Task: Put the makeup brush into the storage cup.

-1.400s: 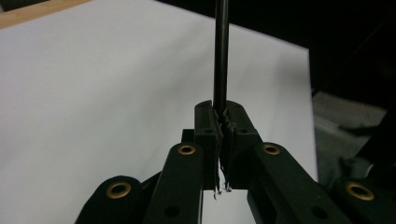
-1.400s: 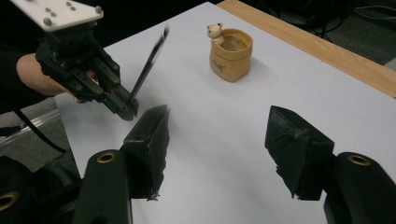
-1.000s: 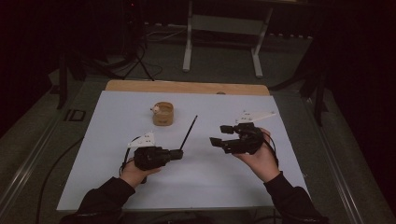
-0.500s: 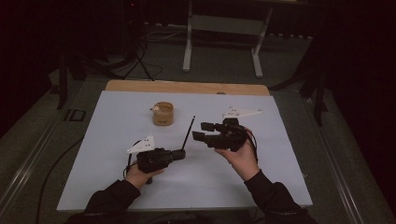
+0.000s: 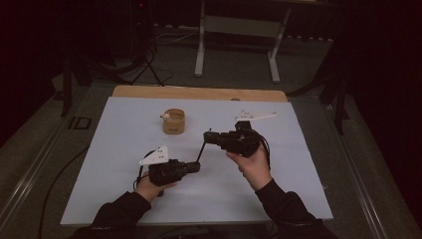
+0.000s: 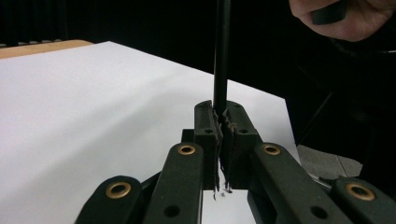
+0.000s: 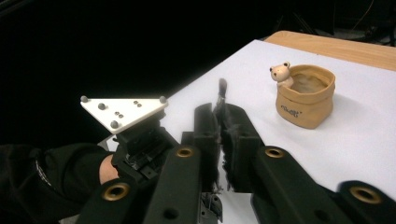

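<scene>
So we're looking at one thin black rod (image 5: 201, 149), probably a paintbrush going by the bristly tip in the right gripper view, and it's running between the two grippers above the white table sheet (image 5: 124, 144). In the high view its long axis is slanting slightly: lower end at the left gripper (image 5: 195, 167), upper end at the right gripper (image 5: 208, 136), pointing away from the person and a touch to the right. The left gripper's jaws are pinching the rod (image 6: 221, 65) tight. The right gripper's (image 7: 219, 122) jaws are sitting narrow with the tufted end (image 7: 221, 92) poking out between them. We're counting one brush, two grippers, and one little tan bear pot (image 5: 173, 121), standing well apart up the table.
</scene>
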The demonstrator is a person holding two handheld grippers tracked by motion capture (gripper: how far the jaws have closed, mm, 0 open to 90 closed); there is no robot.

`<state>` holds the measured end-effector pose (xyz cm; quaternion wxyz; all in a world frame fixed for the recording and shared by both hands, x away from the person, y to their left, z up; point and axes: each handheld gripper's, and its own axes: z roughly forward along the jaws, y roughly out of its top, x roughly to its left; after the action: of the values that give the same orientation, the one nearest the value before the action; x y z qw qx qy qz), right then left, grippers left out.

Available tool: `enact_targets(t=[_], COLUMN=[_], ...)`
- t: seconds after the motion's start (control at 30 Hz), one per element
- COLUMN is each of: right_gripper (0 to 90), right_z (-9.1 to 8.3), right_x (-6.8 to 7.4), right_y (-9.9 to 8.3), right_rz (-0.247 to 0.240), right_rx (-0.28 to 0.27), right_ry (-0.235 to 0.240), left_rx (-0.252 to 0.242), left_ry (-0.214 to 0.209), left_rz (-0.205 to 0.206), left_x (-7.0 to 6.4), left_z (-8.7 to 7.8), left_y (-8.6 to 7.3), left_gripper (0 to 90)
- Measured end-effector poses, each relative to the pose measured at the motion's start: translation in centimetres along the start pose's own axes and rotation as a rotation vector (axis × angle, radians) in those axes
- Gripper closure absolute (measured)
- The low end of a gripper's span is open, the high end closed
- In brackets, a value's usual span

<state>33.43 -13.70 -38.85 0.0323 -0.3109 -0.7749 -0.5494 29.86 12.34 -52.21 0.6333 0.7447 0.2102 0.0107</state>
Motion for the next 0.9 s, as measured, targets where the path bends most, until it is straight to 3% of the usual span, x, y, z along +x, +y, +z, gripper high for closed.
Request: enact_targets(t=[0.07,0.2,0.27,0.3,0.33,0.4,0.47,0.53,0.9], right_gripper=[85.2,85.7,85.7,85.8,85.8,85.8,85.8,85.8,85.8], right_z=[0.0,0.1,0.2,0.2,0.1,-0.2,-0.5,-0.8,-0.7], right_x=[-0.1,-0.3,-0.2,0.0,0.2,0.6,0.9,1.0,0.3], right_y=[0.0,0.0,0.1,0.2,0.4,1.0,1.6,2.4,6.0], right_rz=[-0.004,-0.023,-0.039,-0.054,-0.077,-0.112,-0.151,-0.172,-0.269], right_rx=[0.009,0.034,0.035,0.037,0.032,0.025,0.021,0.011,-0.015], right_ry=[0.000,-0.010,-0.014,-0.013,-0.027,-0.034,-0.049,-0.056,-0.153], left_rx=[0.013,0.058,0.068,0.082,0.082,0.103,0.116,0.123,0.135], left_ry=[-0.012,0.021,0.012,0.038,0.038,0.058,0.060,0.068,0.157], left_rz=[-0.009,0.004,-0.023,-0.004,-0.004,0.050,0.068,0.069,0.063], left_x=[0.1,0.0,0.1,0.0,0.0,-0.5,-0.7,-0.8,-0.9], left_z=[0.1,0.3,0.4,0.4,0.4,0.2,-0.1,-0.5,-4.6], left_y=[0.0,0.3,0.5,0.7,0.7,0.9,1.1,1.2,1.2], left_gripper=[85.7,85.3,84.4,81.0,75.6,72.3,68.8,62.5,51.1])
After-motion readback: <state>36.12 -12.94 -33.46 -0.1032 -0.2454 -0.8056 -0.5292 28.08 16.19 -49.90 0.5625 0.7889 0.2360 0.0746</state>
